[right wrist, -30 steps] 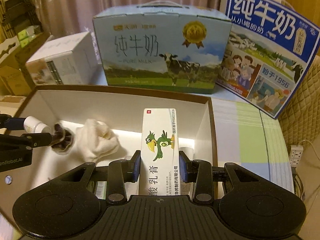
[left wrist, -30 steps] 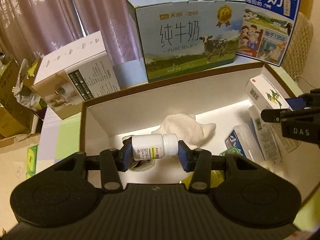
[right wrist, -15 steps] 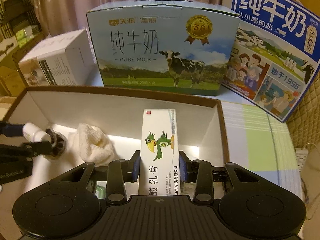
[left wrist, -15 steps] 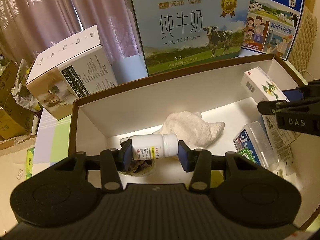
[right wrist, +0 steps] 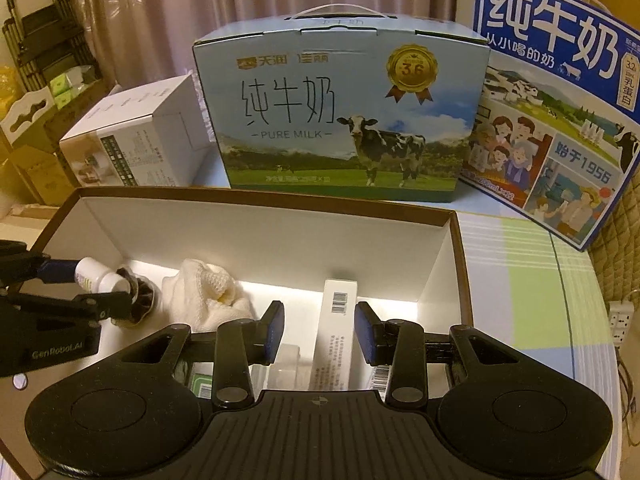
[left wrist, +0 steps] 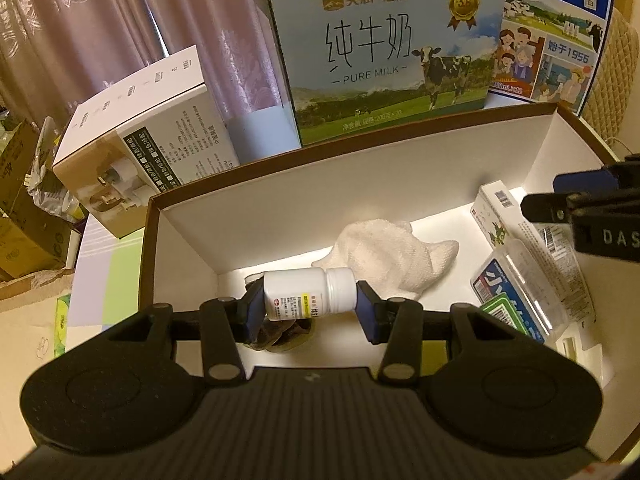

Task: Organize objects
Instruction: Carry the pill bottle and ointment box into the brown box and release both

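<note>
Two grippers: left gripper clamped sideways on one white pill bottle low in the frame centre over the open box, right gripper spread wide with nothing between the pads, just hovering over one long white carton lying in the box at lower centre. Also inside: one crumpled white cloth mid-frame, one clear plastic case at right, one dark frilly thing half hidden behind the bottle, hard to say what. Behind the box, upper frame: two milk cartons, the blue one cut off at the right edge, plus one white appliance box upper left.
</note>
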The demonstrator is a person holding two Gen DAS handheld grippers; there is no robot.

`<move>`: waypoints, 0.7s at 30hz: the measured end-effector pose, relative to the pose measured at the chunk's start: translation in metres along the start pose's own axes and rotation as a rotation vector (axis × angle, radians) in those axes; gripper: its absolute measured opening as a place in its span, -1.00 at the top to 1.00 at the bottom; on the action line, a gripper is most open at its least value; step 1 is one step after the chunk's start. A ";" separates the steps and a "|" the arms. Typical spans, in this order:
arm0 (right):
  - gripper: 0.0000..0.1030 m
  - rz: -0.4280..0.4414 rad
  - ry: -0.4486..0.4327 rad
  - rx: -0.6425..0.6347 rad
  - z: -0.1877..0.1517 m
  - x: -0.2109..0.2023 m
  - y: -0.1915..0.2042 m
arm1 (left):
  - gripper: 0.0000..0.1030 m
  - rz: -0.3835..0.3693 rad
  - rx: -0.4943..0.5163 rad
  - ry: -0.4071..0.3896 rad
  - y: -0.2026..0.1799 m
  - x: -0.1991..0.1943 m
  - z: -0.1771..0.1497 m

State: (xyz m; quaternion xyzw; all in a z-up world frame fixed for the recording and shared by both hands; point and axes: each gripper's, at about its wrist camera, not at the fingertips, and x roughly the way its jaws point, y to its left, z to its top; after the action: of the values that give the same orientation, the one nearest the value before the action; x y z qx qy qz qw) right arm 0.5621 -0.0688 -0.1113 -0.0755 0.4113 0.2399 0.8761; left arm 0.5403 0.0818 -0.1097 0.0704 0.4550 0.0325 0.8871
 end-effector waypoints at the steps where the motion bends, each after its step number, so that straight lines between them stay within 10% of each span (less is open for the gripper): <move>1: 0.30 0.003 0.001 -0.002 -0.001 0.000 0.000 | 0.17 -0.002 -0.005 -0.001 0.000 0.000 0.000; 9: 0.27 0.017 0.012 -0.011 -0.007 -0.005 -0.001 | -0.21 -0.017 -0.015 -0.021 0.002 -0.005 0.000; 21: -0.29 0.068 -0.063 0.028 -0.027 -0.054 -0.011 | -0.59 -0.017 -0.021 -0.063 0.008 -0.038 -0.013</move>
State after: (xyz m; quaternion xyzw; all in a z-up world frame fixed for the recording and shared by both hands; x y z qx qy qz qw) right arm 0.5193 -0.1066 -0.0887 -0.0416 0.3890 0.2660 0.8810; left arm 0.5074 0.0861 -0.0860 0.0582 0.4273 0.0274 0.9018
